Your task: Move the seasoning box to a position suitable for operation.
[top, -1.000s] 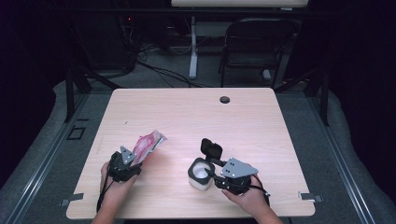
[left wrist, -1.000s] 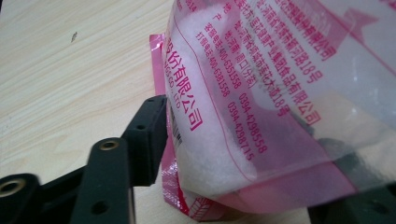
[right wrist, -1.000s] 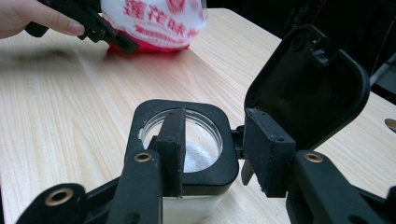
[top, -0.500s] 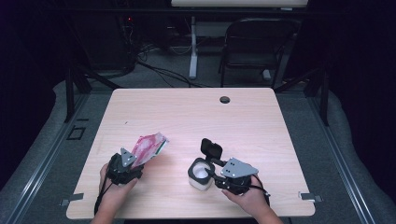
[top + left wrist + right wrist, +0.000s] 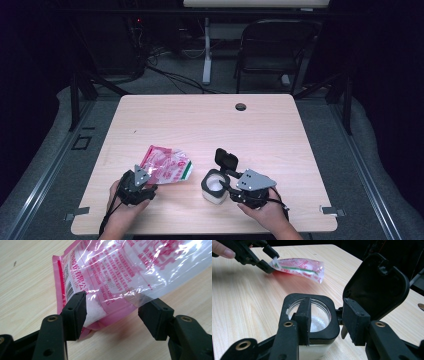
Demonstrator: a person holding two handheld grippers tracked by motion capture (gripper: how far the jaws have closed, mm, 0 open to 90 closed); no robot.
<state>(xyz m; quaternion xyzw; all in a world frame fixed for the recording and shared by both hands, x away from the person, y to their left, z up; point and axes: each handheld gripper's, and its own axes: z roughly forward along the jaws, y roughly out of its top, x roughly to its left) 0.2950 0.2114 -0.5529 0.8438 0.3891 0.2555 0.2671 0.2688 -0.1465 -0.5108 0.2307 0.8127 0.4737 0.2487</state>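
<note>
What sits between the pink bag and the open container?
Nothing: bare tabletop separates the pink bag from the container, seen in the high view.

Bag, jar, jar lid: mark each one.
bag (image 5: pixel 167 165), high view, middle of the pink printed face
jar (image 5: pixel 287 303), right gripper view, left side of its black rim
lid (image 5: pixel 378 287), right gripper view, inner face of the flipped-up lid
</note>
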